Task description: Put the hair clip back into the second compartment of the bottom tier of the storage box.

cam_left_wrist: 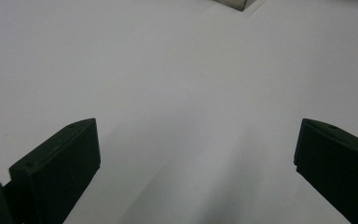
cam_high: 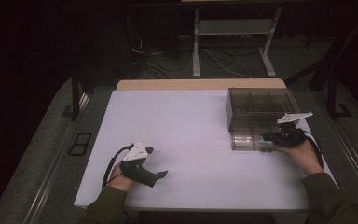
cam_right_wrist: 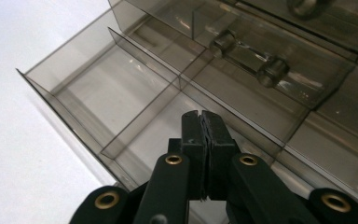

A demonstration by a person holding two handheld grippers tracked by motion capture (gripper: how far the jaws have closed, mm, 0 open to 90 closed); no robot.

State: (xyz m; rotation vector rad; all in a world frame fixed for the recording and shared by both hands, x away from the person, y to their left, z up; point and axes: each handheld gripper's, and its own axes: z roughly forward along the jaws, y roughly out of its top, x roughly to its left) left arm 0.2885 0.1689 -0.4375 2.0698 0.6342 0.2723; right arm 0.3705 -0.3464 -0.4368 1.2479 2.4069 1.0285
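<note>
R gripper (cam_right_wrist: 200,121) at drawer box (cam_high: 261,109), fingers pinched together, holding nothing visible.
Thin stiff plastic, light, prob slippery; I'd grab drawer (cam_right_wrist: 121,107) front lip. L gripper (cam_high: 156,163) fingers wide over tabletop (cam_high: 186,135).

White table (cam_high: 191,140) w/ tan wood edge (cam_high: 200,84) along far side. Smoky clear plastic organizer box (cam_high: 261,109) sat on table's right part, dividers splitting it into compartments; nearest drawer (cam_right_wrist: 121,102) stood pulled out. Beyond table: metal-legged stand (cam_high: 233,42) and loose cables (cam_high: 158,60) on dark floor. Black frame (cam_high: 80,143) lay on floor left of table.
</note>
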